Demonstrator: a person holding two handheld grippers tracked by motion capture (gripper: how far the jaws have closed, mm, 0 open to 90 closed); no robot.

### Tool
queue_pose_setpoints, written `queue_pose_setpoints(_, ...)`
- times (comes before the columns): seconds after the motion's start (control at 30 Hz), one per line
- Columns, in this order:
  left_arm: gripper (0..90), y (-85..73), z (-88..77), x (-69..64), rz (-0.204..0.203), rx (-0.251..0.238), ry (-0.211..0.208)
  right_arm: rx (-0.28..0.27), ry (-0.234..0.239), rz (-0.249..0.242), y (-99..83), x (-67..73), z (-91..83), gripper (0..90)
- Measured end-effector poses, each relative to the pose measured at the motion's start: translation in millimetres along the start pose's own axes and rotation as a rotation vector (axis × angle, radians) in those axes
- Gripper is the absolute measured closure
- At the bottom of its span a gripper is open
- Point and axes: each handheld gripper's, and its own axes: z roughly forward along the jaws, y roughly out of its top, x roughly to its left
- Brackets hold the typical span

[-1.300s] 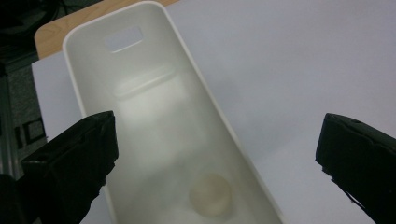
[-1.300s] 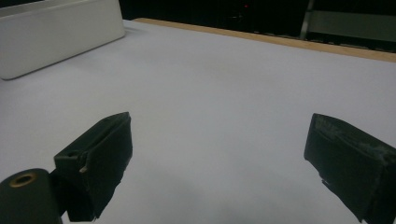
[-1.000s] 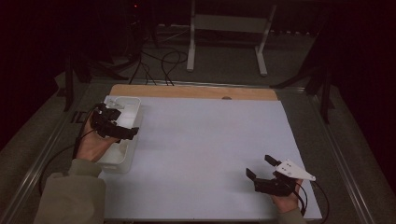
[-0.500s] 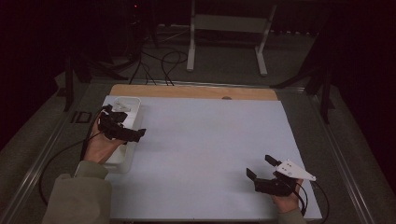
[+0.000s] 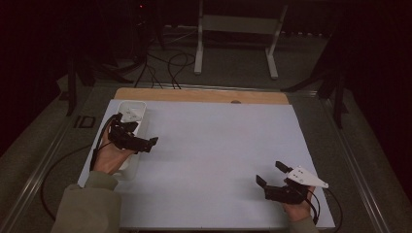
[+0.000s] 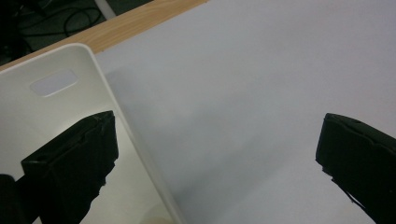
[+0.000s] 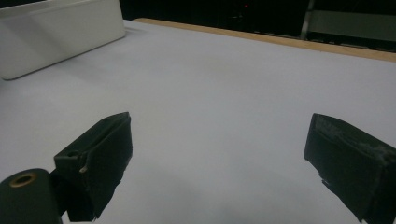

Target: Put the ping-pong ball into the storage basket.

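In the high view, the left gripper (image 5: pixel 145 144) sits at the left edge of the white table (image 5: pixel 218 145), its jaws spread apart and holding nothing, poised over the right rim of a white bin (image 5: pixel 132 112) that lies along that left edge. The left hand (image 5: pixel 111 158) grips it from below. The right gripper (image 5: pixel 272 177) rests near the table's front right corner, well apart from the bin, jaws likewise spread and empty. In the left gripper view, the left gripper (image 6: pixel 215 154) straddles the bin's (image 6: pixel 56 121) side wall: one black jaw hangs over the bin's inside, the other over the bare table (image 6: pixel 243 74). In the right gripper view, the right gripper (image 7: pixel 219 154) shows both jaws wide apart above the table (image 7: pixel 224 79), with the bin (image 7: pixel 60 32) far off at the upper left.
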Motion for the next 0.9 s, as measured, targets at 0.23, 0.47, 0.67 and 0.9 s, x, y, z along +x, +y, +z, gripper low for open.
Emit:
queue_pose_setpoints(0.23, 0.0, -9.2, 0.9, -6.8, 0.009, -0.042, -0.016, 0.0, 0.0, 0.0, 0.0, 0.2, 0.0, 7.0)
queue_pose_setpoints(0.47, 0.0, -16.6, 1.0, -10.1, -0.01, -0.082, -0.047, -0.002, 0.001, -0.001, 0.1, 0.1, -0.1, 7.0)
queue_pose_setpoints(0.67, 0.0, -22.5, -0.3, -13.7, -0.01, -0.105, -0.056, -0.002, 0.001, -0.001, 0.1, 0.2, 0.0, 7.0)
queue_pose_setpoints(0.9, 0.0, -29.7, -2.4, -19.8, -0.004, -0.134, -0.071, -0.004, 0.0, 0.001, 0.2, 0.6, 0.0, 7.0)
